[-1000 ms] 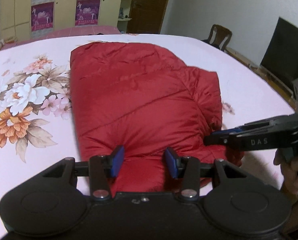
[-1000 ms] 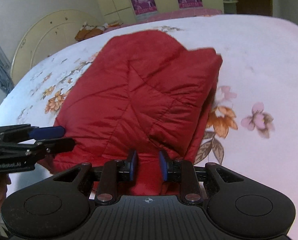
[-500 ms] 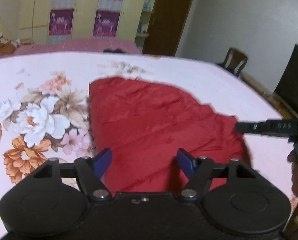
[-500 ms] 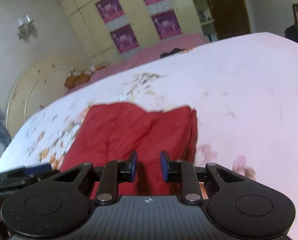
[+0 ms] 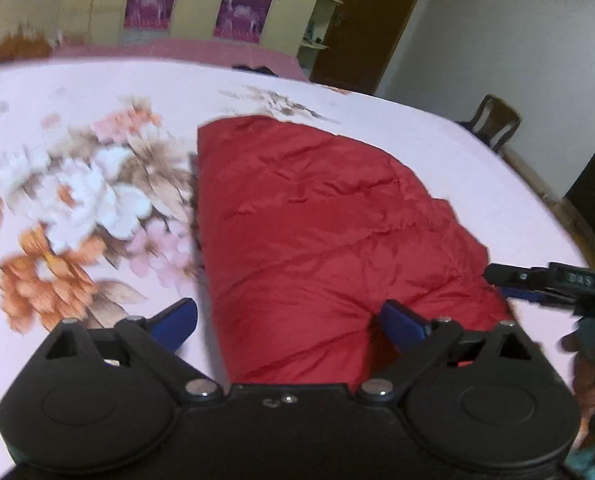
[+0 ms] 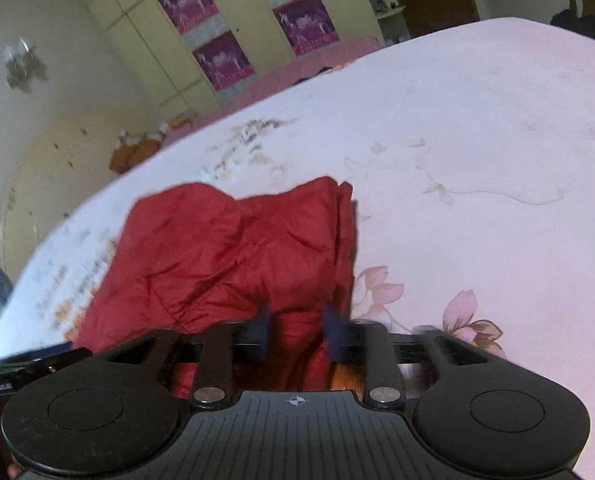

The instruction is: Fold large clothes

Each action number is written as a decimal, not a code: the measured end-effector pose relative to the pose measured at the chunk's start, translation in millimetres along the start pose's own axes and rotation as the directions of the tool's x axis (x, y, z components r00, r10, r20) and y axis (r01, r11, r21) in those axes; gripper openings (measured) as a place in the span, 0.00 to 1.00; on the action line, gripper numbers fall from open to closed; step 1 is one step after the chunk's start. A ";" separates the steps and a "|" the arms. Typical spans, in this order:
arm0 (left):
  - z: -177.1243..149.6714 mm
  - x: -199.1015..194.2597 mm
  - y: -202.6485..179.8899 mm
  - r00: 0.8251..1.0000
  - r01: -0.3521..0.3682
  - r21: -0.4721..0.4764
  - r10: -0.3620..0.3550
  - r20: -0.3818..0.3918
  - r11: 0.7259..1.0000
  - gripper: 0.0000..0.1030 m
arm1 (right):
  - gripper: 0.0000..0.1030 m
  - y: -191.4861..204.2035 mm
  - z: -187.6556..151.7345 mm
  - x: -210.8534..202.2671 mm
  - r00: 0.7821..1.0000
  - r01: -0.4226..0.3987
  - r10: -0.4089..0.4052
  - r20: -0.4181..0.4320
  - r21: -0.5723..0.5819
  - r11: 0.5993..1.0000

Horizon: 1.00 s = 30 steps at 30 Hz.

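Red quilted jacket (image 5: 321, 248) lies folded into a thick bundle on the floral bedsheet (image 5: 77, 208), near the edge of the bed closest to me; in the right wrist view the same bundle (image 6: 233, 256) sits just ahead of the tool, stacked layers showing along its right side. My left gripper (image 5: 289, 320) is spread wide, blue pads either side of the near end of the bundle, nothing pinched. My right gripper (image 6: 297, 328) is blurred; its pads stand a little apart with red fabric showing between them, and I cannot tell whether they grip it or merely hover over it. Handling, as I judge it: puffy padded shell, light for its bulk, soft and springy, so folds will want to bounce open; the shiny fabric looks slippery. I would take hold at a stitched seam or the layered edge, biting through several layers, not the smooth top panel. Writing: the right tool's arm, seen at the right of the left view, carries pale lettering too blurred to read for certain. Purple posters (image 6: 297, 24) on the wardrobe doors: no legible text.
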<state>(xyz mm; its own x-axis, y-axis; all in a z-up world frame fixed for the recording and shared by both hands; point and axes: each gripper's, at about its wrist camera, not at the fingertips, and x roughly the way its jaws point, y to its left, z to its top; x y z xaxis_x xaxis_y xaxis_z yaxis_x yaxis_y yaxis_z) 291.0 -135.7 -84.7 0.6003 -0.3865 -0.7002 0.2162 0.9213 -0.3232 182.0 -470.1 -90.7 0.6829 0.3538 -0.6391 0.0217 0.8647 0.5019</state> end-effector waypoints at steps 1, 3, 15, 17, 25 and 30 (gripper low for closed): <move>0.8 3.8 6.0 0.999 0.035 -0.046 -0.036 -0.021 0.998 0.95 | 0.73 -5.2 0.7 0.8 1.000 -0.009 0.009 -0.012 0.015 1.000; 1.7 11.4 15.4 0.994 0.084 -0.122 -0.091 -0.053 0.989 0.95 | 0.73 -16.4 2.0 9.1 0.998 -0.033 0.036 -0.043 0.072 0.997; 1.1 44.8 53.7 0.950 0.234 -0.428 -0.299 -0.092 0.873 0.99 | 0.73 -28.9 7.7 36.4 0.971 -0.160 0.189 -0.145 0.194 0.968; 3.4 46.5 54.6 0.945 0.241 -0.434 -0.311 -0.097 0.868 0.99 | 0.73 -28.5 8.8 37.7 0.968 -0.168 0.199 -0.152 0.197 0.966; 6.8 47.7 60.9 0.936 0.257 -0.445 -0.336 -0.106 0.858 0.99 | 0.73 -32.0 8.6 37.4 0.962 -0.188 0.226 -0.155 0.223 0.956; 10.4 50.3 39.9 0.958 0.212 -0.348 -0.265 -0.109 0.913 0.86 | 0.53 -28.8 9.5 48.4 0.950 -0.217 0.260 -0.172 0.232 0.948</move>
<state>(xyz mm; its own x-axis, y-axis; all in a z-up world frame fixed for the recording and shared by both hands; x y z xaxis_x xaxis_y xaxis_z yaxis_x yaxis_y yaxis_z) 337.8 -118.0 -126.2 0.4339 -0.6187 -0.6550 0.0568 0.7443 -0.6654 221.4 -481.2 -130.6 0.5286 0.6222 -0.5774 0.0414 0.6606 0.7496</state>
